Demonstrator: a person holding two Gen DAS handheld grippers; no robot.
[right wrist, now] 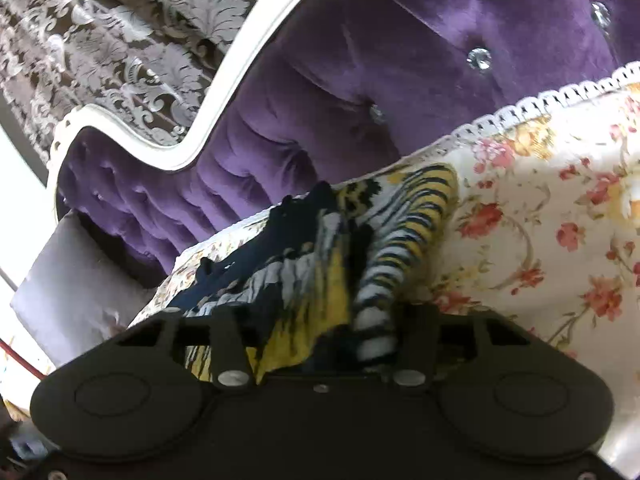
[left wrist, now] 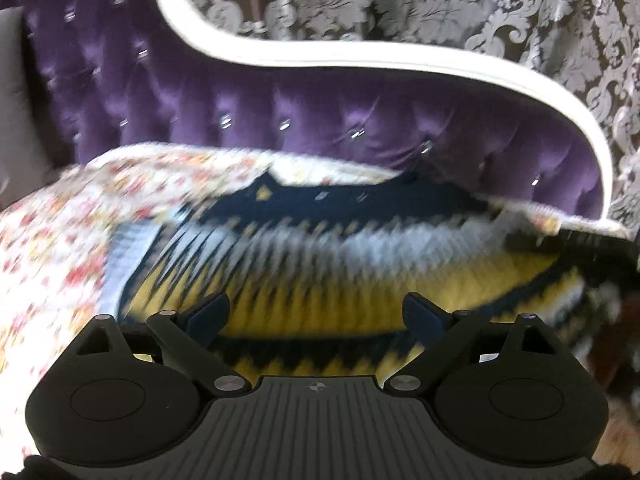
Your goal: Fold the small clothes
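Observation:
A small knit garment (left wrist: 340,280), patterned in yellow, black, white and navy, lies on a floral-covered seat (left wrist: 52,240). In the left wrist view, which is blurred, my left gripper (left wrist: 316,312) hovers just above the garment's yellow band. It is open, with nothing between its fingers (left wrist: 208,314). In the right wrist view the garment (right wrist: 320,264) is bunched into a raised ridge. My right gripper (right wrist: 322,332) sits low at its near edge, the jaws half closed with the fabric filling the gap and touching both fingers (right wrist: 228,336). The fingertips are buried in the cloth.
A purple tufted backrest (left wrist: 280,112) with a white curved frame (left wrist: 328,54) rises behind the seat. A patterned damask curtain (left wrist: 500,20) hangs beyond it. The floral cover's lace edge (right wrist: 540,98) runs along the back, and floral cloth spreads to the garment's right (right wrist: 540,240).

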